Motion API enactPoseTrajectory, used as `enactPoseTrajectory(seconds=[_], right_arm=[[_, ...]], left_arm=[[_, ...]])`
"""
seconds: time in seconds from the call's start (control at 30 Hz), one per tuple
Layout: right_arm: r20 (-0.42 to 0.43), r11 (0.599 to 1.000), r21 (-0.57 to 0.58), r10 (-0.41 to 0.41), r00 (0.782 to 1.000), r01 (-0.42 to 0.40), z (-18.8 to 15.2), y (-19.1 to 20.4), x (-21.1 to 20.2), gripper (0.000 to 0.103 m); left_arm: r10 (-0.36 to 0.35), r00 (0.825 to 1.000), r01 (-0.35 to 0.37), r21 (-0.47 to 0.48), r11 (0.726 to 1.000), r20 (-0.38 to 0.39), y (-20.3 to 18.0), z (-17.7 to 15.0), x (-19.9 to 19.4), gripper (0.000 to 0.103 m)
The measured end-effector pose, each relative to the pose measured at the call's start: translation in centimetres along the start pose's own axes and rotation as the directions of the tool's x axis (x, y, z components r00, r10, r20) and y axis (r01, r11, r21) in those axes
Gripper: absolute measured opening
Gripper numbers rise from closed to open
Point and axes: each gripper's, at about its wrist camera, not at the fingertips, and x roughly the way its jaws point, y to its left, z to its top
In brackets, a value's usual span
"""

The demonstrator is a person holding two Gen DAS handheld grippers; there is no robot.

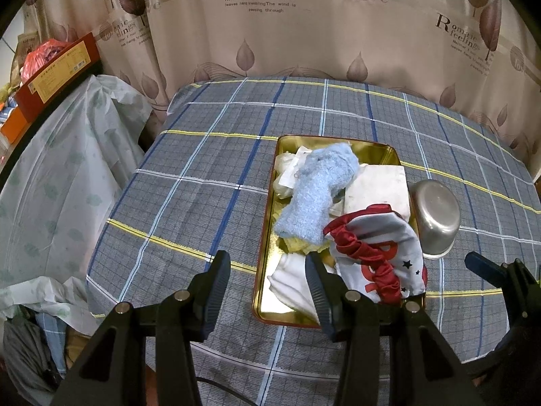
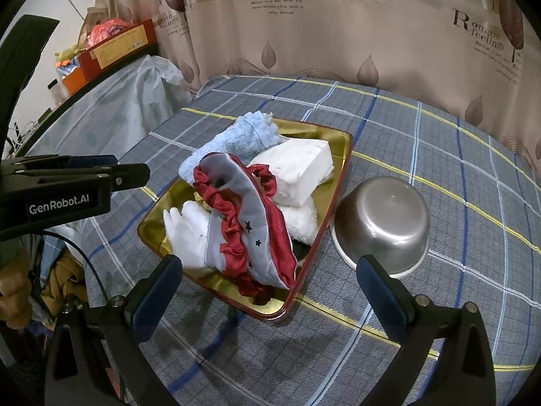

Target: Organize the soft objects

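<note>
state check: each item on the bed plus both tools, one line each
gold tray: upright on the plaid cover, piled with soft items
blue fuzzy sock: lying on top of the pile
red-and-grey ruffled cloth: crumpled, at the tray's near end
white glove: flat in the tray
white foam block: resting tilted on the pile
metal bowl: upside down, beside the tray
left tool: open, empty
right tool: open, empty

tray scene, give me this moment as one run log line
left gripper: open, empty | right gripper: open, empty | tray: sock, white block, red-trimmed cloth | steel bowl: upside down beside tray
</note>
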Motion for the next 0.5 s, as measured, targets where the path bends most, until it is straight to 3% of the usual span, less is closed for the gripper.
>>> enactPoseTrajectory(seconds=[0.5], right_arm=[[-0.011,1.0,-0.011,0.001,1.0,-0.001,-0.23,0.09,0.22,0.102]], left_arm=[[0.002,1.0,-0.002,0.002,1.0,0.002,0.0,0.03,-0.03,0.047]])
